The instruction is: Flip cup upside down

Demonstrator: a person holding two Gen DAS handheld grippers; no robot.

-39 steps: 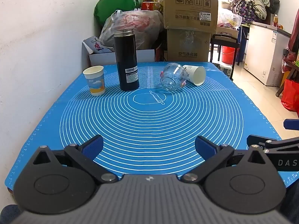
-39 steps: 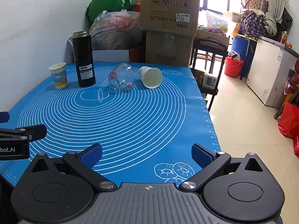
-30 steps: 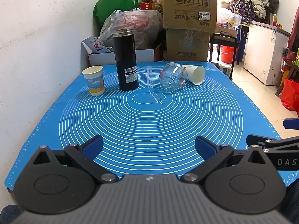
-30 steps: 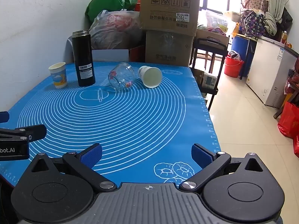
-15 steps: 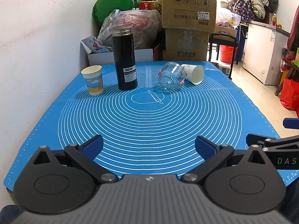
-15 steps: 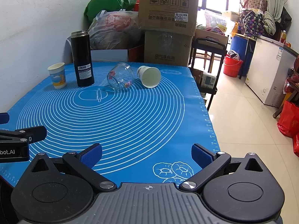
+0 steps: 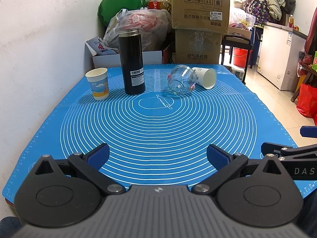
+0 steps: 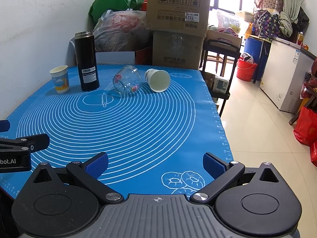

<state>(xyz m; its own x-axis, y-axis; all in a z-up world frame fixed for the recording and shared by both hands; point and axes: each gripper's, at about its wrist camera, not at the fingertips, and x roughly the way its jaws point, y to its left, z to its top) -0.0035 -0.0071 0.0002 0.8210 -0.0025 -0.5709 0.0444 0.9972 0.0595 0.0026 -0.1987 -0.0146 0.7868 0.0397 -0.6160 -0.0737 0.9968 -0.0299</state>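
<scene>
A paper cup (image 7: pixel 98 86) (image 8: pixel 60 78) stands upright at the far left of the blue mat (image 7: pixel 158 123) (image 8: pixel 122 123). A second white paper cup (image 7: pixel 205 77) (image 8: pixel 158 80) lies on its side at the far middle, mouth toward me, next to a clear glass jar (image 7: pixel 181 82) (image 8: pixel 126 81) also on its side. My left gripper (image 7: pixel 157 157) is open and empty over the near edge. My right gripper (image 8: pixel 155 165) is open and empty over the near right part of the mat. Both are far from the cups.
A tall black flask (image 7: pixel 131 61) (image 8: pixel 86 60) stands between the upright cup and the jar. A white wall (image 7: pixel 39 39) runs along the left. Cardboard boxes (image 7: pixel 200 19) and bags (image 7: pixel 138 27) are piled behind the table. The mat's right edge (image 8: pixel 214 109) drops to a tiled floor.
Both views have drifted very slightly; the grippers stay open and the objects on the mat have not moved.
</scene>
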